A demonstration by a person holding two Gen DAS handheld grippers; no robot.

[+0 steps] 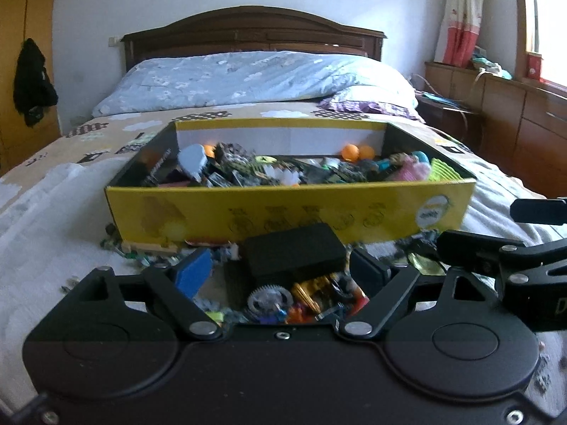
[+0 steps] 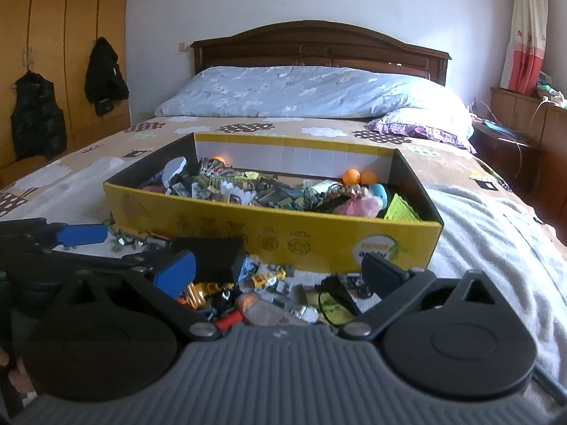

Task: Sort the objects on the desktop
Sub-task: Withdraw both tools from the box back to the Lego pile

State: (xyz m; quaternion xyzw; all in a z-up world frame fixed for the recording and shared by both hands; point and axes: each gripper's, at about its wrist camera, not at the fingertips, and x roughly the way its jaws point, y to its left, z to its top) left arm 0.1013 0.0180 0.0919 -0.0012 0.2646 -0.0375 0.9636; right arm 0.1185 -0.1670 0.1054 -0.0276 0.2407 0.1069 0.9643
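With the jaws of both the left gripper (image 1: 280, 276) and right gripper (image 2: 280, 276) spread and empty, the approach is judged underway; the black box (image 1: 296, 253), seemingly nearest, must be straddled before transfer to the yellow box (image 1: 290, 212).

Matt yellow cardboard in the box (image 2: 280, 233) ahead of the jaws; matt black plastic in the case (image 1: 296, 253) just before them. Soft, rough white cloth beneath, on the blanket (image 2: 489, 233). Glossy dark wood farther off, in the headboard (image 2: 319, 47).
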